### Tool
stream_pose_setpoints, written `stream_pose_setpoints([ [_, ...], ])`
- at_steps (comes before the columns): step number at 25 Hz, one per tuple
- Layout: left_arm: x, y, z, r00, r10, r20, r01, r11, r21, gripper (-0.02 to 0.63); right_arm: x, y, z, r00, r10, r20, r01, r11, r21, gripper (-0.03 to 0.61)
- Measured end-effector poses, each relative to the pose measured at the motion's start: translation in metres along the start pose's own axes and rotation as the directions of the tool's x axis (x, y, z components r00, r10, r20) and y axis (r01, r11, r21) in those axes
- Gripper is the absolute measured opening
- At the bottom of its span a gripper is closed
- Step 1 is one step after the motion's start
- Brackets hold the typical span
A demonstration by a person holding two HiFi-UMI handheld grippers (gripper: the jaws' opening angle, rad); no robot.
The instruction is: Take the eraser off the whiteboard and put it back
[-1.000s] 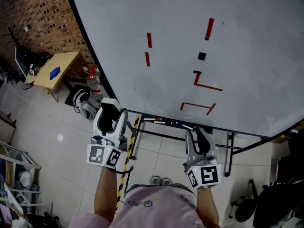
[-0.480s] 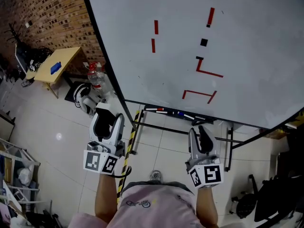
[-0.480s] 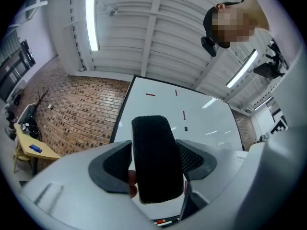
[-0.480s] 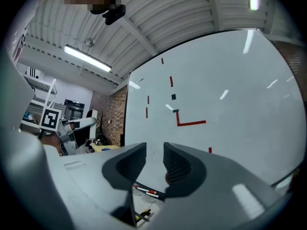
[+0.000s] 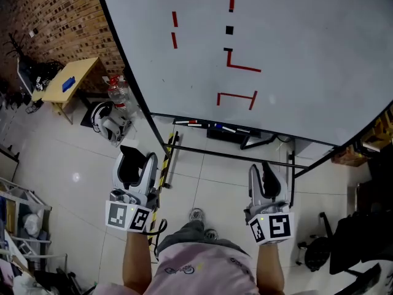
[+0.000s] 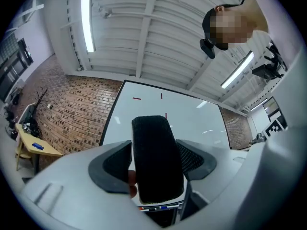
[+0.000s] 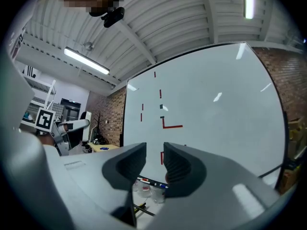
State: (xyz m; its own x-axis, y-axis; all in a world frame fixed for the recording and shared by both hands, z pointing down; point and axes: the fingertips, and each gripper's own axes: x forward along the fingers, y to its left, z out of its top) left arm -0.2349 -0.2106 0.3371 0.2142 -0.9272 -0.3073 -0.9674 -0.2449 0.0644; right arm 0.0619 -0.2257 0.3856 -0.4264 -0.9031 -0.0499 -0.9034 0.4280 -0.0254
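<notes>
A black eraser (image 6: 156,157) stands upright between the jaws of my left gripper (image 6: 156,150), which is shut on it. In the head view the left gripper (image 5: 132,160) hangs over the floor, well short of the whiteboard (image 5: 295,54), with the eraser (image 5: 131,165) dark between its fingers. My right gripper (image 5: 268,176) is level with it on the right, also away from the board. Its jaws (image 7: 154,159) stand a narrow gap apart with nothing between them. The board carries red lines and a small black square (image 5: 229,30). Markers lie on its tray (image 5: 209,126).
The whiteboard's black stand (image 5: 245,157) crosses the floor ahead, with a yellow-and-black striped strip (image 5: 164,161) by its left leg. At the left stand water bottles (image 5: 118,94), a white helmet-like object (image 5: 104,121) and a wooden table (image 5: 64,88). A black chair (image 5: 344,251) is at the lower right.
Both grippers have drawn back from the whiteboard, which now sits farther away and higher in the head view. The eraser has stayed in the left gripper.
</notes>
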Motion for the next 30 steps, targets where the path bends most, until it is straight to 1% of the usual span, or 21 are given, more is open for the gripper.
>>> stream_pose_setpoints([
  [2, -0.016, -0.017, 0.003, 1.000, -0.006, -0.002, 0.006, 1.000, -0.004, 0.295, -0.021, -0.002, -0.003, 1.000, 0.000, -0.014, 0.000, 1.000, 0.004, 0.103],
  [5, -0.035, -0.037, 0.016, 0.998, -0.061, 0.025, 0.062, 0.998, -0.029, 0.297, -0.045, 0.000, 0.001, 1.000, -0.002, -0.006, 0.002, 1.000, 0.013, 0.103],
  [7, -0.044, -0.044, 0.027, 0.995, -0.086, 0.047, 0.088, 0.996, -0.033, 0.296, -0.058, 0.003, 0.006, 1.000, -0.006, 0.006, 0.006, 1.000, 0.014, 0.103],
  [12, -0.069, -0.048, 0.046, 0.993, -0.097, 0.070, 0.099, 0.995, -0.029, 0.296, -0.090, 0.022, 0.011, 1.000, -0.018, 0.018, 0.017, 1.000, 0.024, 0.101],
  [16, -0.093, -0.051, 0.048, 0.989, -0.138, 0.053, 0.141, 0.989, -0.048, 0.297, -0.117, 0.044, 0.004, 0.999, -0.049, -0.016, 0.049, 0.999, 0.011, 0.101],
  [20, -0.120, -0.054, 0.053, 0.982, -0.181, 0.048, 0.184, 0.981, -0.065, 0.297, -0.146, 0.072, -0.002, 0.997, -0.071, -0.027, 0.071, 0.997, 0.004, 0.101],
  [25, -0.148, -0.059, 0.069, 0.981, -0.186, 0.062, 0.190, 0.979, -0.071, 0.298, -0.168, 0.090, 0.006, 0.997, -0.069, -0.018, 0.069, 0.998, 0.001, 0.101],
  [30, -0.176, -0.077, 0.084, 0.982, -0.170, 0.084, 0.176, 0.982, -0.070, 0.297, -0.186, 0.091, 0.026, 0.998, -0.050, 0.023, 0.051, 0.998, -0.031, 0.101],
])
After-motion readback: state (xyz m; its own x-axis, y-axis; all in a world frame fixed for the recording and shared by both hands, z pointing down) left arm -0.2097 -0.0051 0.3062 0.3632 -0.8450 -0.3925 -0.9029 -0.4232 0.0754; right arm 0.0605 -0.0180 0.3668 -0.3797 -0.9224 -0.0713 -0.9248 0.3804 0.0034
